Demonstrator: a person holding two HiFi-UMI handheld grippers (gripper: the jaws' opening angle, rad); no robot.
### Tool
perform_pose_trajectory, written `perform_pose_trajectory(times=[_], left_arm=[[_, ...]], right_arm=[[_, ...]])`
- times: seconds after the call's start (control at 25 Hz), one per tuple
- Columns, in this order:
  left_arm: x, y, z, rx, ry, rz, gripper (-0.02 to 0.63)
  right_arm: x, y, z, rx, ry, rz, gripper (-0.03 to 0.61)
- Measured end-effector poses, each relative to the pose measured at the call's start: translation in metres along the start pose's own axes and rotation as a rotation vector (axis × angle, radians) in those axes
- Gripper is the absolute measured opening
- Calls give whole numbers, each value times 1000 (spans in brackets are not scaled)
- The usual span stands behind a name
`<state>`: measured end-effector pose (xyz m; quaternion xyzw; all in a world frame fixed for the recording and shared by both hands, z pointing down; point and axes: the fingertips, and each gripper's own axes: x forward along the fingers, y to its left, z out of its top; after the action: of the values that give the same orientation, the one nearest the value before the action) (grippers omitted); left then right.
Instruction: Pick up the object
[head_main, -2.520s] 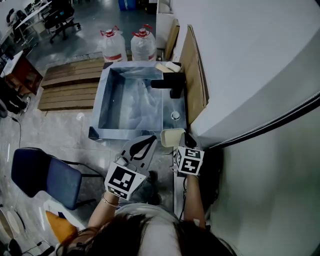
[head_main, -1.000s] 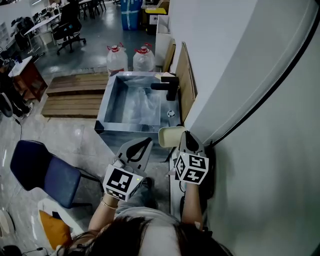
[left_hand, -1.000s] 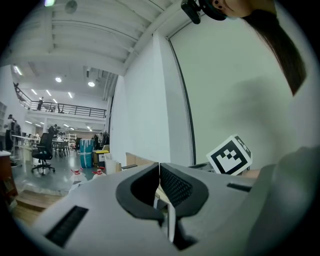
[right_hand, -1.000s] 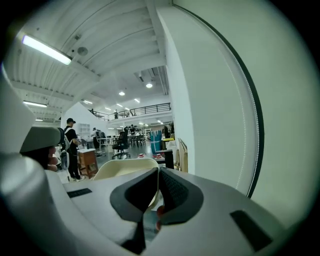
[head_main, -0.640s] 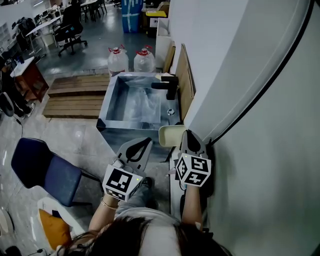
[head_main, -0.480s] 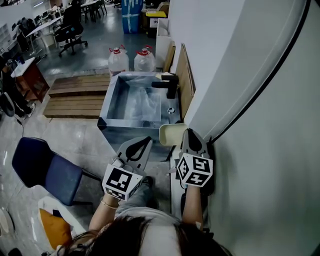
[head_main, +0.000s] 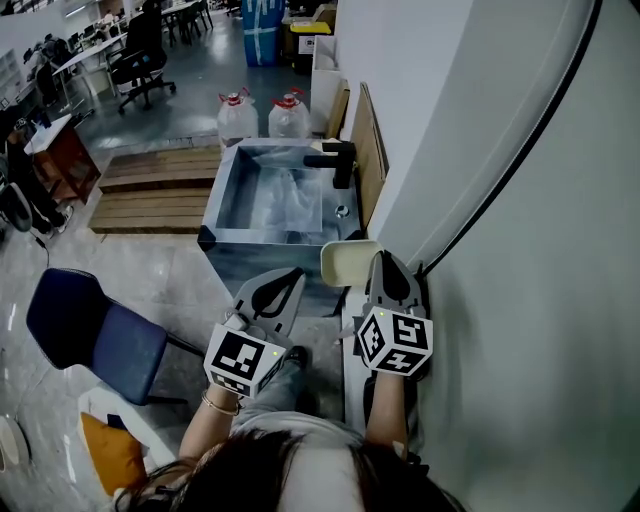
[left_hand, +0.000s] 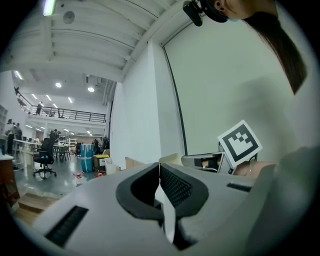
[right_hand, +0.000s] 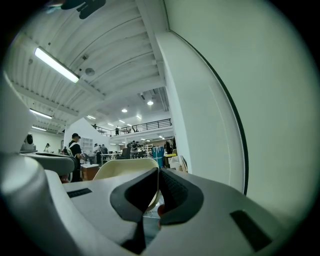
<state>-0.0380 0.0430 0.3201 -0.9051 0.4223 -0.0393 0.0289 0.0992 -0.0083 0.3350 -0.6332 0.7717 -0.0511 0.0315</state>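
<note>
Holding the cream dish (head_main: 345, 264) by its rim in the closed right gripper (head_main: 383, 268), up in the air just before the steel sink (head_main: 212, 232). Left gripper (head_main: 283, 288) pressed together on nothing. Likely light, stiff and smooth, perhaps breakable; best pinched deep on the rim to stop pivoting.

The grey left gripper (head_main: 296, 272) and right gripper (head_main: 379, 257) carry black-and-white marker cubes; lower centre, a light top (head_main: 300, 440) and bracelet (head_main: 214, 403).
</note>
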Motion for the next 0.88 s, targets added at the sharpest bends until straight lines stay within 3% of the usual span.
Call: perform_pose_trajectory(times=[0.88], left_arm=[[-34, -36, 1, 14, -17, 12, 9]], right_arm=[[-64, 4, 7, -23, -57, 10, 32]])
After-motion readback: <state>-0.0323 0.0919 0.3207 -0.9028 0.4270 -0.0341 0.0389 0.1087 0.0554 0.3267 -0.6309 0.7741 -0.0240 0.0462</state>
